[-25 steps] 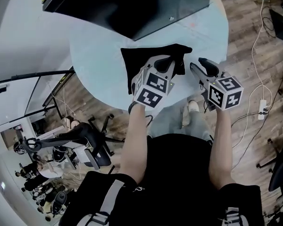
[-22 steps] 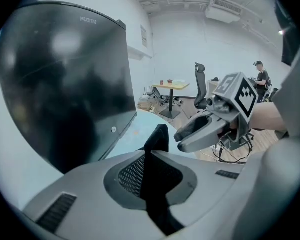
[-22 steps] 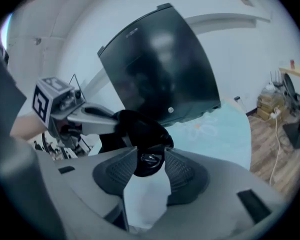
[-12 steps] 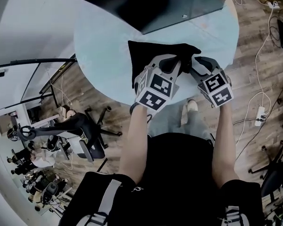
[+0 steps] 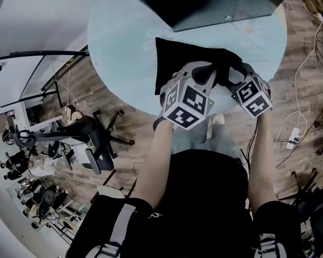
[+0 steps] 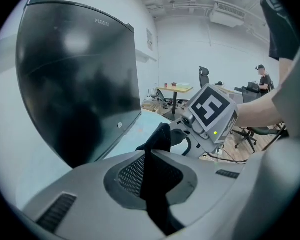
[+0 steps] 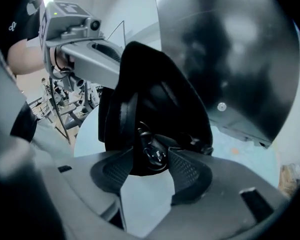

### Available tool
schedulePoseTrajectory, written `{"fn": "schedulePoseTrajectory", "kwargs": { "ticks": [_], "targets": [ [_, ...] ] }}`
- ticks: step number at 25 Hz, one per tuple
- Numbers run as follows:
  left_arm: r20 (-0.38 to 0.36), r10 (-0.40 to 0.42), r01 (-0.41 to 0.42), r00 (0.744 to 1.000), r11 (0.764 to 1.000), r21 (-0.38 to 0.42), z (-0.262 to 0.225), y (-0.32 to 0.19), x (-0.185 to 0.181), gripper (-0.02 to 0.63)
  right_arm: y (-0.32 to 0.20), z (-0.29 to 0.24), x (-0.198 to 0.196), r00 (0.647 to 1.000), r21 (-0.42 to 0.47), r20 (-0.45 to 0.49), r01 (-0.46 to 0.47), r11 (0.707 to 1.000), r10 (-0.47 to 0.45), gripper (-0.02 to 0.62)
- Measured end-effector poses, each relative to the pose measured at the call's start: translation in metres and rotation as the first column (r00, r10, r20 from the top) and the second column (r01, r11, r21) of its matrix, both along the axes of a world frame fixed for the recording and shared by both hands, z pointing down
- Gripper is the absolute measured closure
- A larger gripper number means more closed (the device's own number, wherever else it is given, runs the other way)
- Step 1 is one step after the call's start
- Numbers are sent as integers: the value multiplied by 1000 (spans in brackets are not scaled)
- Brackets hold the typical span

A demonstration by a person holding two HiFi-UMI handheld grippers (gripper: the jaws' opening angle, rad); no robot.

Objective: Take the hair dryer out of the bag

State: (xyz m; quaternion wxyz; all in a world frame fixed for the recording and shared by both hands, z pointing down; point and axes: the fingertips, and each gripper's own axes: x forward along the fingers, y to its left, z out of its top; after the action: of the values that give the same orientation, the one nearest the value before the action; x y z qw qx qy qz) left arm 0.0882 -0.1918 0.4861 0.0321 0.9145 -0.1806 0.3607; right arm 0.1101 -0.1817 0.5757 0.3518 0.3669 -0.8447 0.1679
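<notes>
Head view: black bag (image 5: 175,58) lies on the round pale-blue table (image 5: 124,47), below a large dark panel (image 5: 215,4); its long axis runs from the upper left down to the right, and its right end is gathered up where both tools meet; the left gripper (image 5: 209,75) has that end in its claw, and the right gripper (image 5: 231,77) noses in just beside it. The hair dryer does not show here (the cloth covers it).

Left gripper view: claw pressed together on a fold of the bag's black cloth (image 6: 157,184), which stands up as a ridge between the mesh pads; the right gripper's marker cube is close ahead, the dark panel to the left.

Right gripper view: jaws spread wide and apart from everything, pointing into the bag's held-open mouth; between their tips, inside the bag, sits the hair dryer (image 7: 152,154), a glossy black rounded part with a small shiny piece; the rest is lost in the dark, so its long axis and the way it points cannot be told; the left gripper pinches the bag's rim at the upper left.

Against the earlier frames: the right gripper stood well to the right of the bag, then came in to its mouth, its cube rolled round, and its jaws have just been opening wider with the hair dryer's end between them, untouched; the left gripper has kept its pinch on the cloth.
</notes>
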Motion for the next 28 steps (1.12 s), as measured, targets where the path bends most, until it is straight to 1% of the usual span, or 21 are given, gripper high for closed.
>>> {"fn": "schedulePoseTrajectory", "kwargs": {
  "ticks": [2, 4, 11, 15, 21, 24, 26, 28],
  "targets": [
    [-1, -6, 6, 1000, 1000, -3, 3, -3, -3, 588, 0, 6, -6, 999, -22, -10, 45, 999, -46, 356],
    [-5, -12, 12, 1000, 1000, -9, 6, -4, -4, 588, -1, 11, -10, 997, -33, -19, 74, 997, -75, 353],
    [-6, -31, 31, 1000, 999, -40, 16, -6, -7, 588, -10, 22, -17, 983, -30, -90, 157, 987, -159, 364],
    [-20, -57, 55, 998, 996, -74, 21, -7, -12, 588, -11, 30, -21, 975, -59, -91, 200, 978, -205, 368],
    [-21, -93, 90, 995, 989, -117, 31, -13, -19, 583, -12, 37, -26, 952, -83, -97, 284, 955, -292, 361],
    [-17, -95, 92, 995, 988, -125, 34, -13, -22, 583, -12, 37, -28, 943, -84, -105, 307, 948, -314, 367],
    [-7, -89, 87, 996, 988, -126, 35, -12, -24, 580, -9, 37, -28, 942, -102, -111, 306, 946, -317, 378],
    [8, -78, 79, 997, 990, -120, 36, -12, -27, 545, -6, 35, -28, 946, -131, -83, 302, 944, -314, 386]
  ]
}}
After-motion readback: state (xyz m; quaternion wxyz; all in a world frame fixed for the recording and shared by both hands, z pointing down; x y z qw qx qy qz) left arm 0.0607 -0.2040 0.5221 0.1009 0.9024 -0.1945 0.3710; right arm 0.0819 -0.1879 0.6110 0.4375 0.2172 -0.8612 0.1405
